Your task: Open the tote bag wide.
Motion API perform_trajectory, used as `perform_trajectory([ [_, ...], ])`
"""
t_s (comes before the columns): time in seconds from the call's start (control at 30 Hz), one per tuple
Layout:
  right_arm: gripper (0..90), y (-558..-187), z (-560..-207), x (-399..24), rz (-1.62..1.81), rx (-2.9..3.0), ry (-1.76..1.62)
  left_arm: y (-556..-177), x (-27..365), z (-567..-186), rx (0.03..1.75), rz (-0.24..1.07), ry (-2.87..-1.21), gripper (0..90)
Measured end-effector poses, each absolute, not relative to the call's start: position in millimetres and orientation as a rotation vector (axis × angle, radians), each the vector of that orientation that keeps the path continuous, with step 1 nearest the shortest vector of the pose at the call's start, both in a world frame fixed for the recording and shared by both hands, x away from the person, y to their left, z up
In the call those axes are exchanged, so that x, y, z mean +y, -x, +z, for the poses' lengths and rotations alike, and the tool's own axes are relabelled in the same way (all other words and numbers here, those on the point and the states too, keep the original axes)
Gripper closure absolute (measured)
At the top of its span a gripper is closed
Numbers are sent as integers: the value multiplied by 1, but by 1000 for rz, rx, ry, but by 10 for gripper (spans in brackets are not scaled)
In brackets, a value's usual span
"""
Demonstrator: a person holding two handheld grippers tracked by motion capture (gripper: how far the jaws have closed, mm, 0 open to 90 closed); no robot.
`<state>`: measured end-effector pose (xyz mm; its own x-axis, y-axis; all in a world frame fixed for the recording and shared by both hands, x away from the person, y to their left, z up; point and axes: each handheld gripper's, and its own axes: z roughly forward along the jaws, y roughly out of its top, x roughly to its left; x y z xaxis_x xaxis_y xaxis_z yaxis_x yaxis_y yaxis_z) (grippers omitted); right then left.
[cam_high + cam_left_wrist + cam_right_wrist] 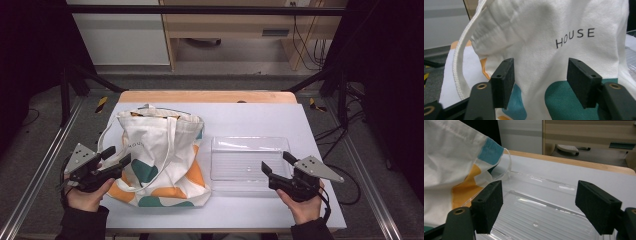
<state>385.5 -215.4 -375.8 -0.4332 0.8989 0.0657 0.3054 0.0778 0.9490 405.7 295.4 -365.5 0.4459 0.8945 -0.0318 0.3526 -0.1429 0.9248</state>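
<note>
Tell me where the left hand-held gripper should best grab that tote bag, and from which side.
Probably the white strap that loops out on the tote bag side facing the left hand-held gripper. It stands clear of the cloth body, thin enough for the open jaws. Coming in level from the bag's left looks simplest, since the jaws already point that way.

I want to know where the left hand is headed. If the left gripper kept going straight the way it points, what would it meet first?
Most likely the side of the tote bag: the left gripper points at its cloth, jaws open, nothing between them yet.
</note>
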Motion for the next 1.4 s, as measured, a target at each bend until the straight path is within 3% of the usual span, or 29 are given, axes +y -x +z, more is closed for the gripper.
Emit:
perform_trajectory([
  [0.23,237,-388,-378,-207,1368,1833,-1180,-410,293,-371,1104,674,-1741,531],
  [0.6,254,-396,-380,-190,1363,1893,-1154,-422,281,-365,1075,678,-1735,581],
  [0.93,259,-401,-374,-167,1393,1939,-1107,-425,277,-370,1060,639,-1772,845],
  [1.4,273,-411,-349,-98,1544,1994,-993,-415,278,-373,1065,646,-1754,873],
])
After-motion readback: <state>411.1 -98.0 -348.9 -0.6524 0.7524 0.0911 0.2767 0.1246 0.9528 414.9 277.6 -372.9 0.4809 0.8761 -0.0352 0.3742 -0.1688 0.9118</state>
